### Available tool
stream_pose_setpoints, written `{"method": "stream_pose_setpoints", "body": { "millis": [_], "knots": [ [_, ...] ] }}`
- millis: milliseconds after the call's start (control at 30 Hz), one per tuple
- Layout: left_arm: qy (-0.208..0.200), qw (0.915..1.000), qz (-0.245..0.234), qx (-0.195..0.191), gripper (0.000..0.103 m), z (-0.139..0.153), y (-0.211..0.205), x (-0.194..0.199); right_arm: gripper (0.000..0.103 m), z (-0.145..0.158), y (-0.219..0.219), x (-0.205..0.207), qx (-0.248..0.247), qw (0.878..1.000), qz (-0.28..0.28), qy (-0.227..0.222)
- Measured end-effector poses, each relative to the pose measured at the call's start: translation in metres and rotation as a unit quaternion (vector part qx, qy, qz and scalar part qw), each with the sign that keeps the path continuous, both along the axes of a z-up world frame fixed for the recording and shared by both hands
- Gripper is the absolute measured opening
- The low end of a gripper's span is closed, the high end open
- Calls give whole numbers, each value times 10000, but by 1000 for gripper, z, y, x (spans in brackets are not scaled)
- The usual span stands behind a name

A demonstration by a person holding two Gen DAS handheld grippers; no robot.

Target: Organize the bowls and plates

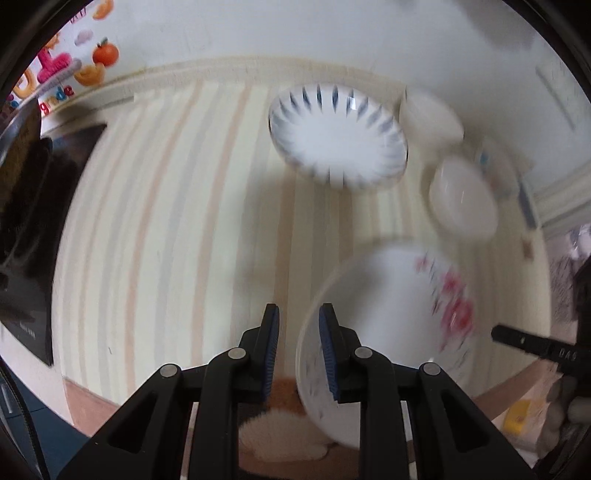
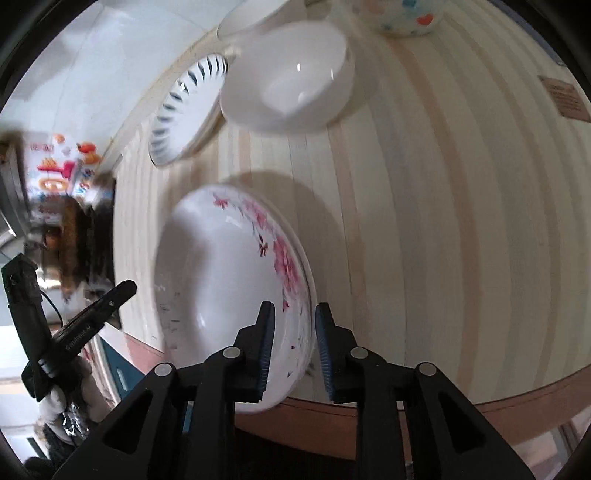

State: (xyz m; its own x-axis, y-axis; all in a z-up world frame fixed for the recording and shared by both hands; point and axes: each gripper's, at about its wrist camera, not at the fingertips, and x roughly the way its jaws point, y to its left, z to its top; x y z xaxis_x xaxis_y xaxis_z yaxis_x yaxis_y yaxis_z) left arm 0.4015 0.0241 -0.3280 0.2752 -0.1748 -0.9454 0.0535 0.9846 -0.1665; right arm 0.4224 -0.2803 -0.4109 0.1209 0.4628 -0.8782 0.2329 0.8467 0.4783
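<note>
Only right wrist: heart-dotted bowl (image 2: 410, 16) | left gripper (image 1: 298, 345), right gripper (image 2: 294, 343): slightly apart, astride floral bowl (image 2: 232, 284) rim

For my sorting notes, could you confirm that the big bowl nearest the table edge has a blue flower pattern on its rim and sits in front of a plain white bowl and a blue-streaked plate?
Not quite: the flower pattern on the big bowl is pink, not blue, as the right wrist view shows. The rest stands: it sits nearest the table edge, in front of the plain white bowl and the blue-streaked plate.
</note>
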Motion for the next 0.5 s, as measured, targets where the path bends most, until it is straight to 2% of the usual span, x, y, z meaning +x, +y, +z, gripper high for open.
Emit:
{"method": "stream_pose_setpoints", "body": {
  "millis": [100, 233, 367, 500],
  "knots": [
    [-122, 9998, 58, -142, 34, 9, 4, 40, 26, 28, 4, 29, 166, 9992, -124, -331],
    [-41, 9998, 157, -112, 34, -7, 14, 108, 33, 50, 27, 97, 209, 9966, -214, -770],
    [135, 9996, 209, -100, 33, -37, 21, 157, 33, 37, 50, 170, -33, 9969, -244, -751],
    [363, 9992, 152, -30, 33, -67, 20, 188, 33, 12, 65, 216, -312, 9977, -243, -558]
  ]
}}
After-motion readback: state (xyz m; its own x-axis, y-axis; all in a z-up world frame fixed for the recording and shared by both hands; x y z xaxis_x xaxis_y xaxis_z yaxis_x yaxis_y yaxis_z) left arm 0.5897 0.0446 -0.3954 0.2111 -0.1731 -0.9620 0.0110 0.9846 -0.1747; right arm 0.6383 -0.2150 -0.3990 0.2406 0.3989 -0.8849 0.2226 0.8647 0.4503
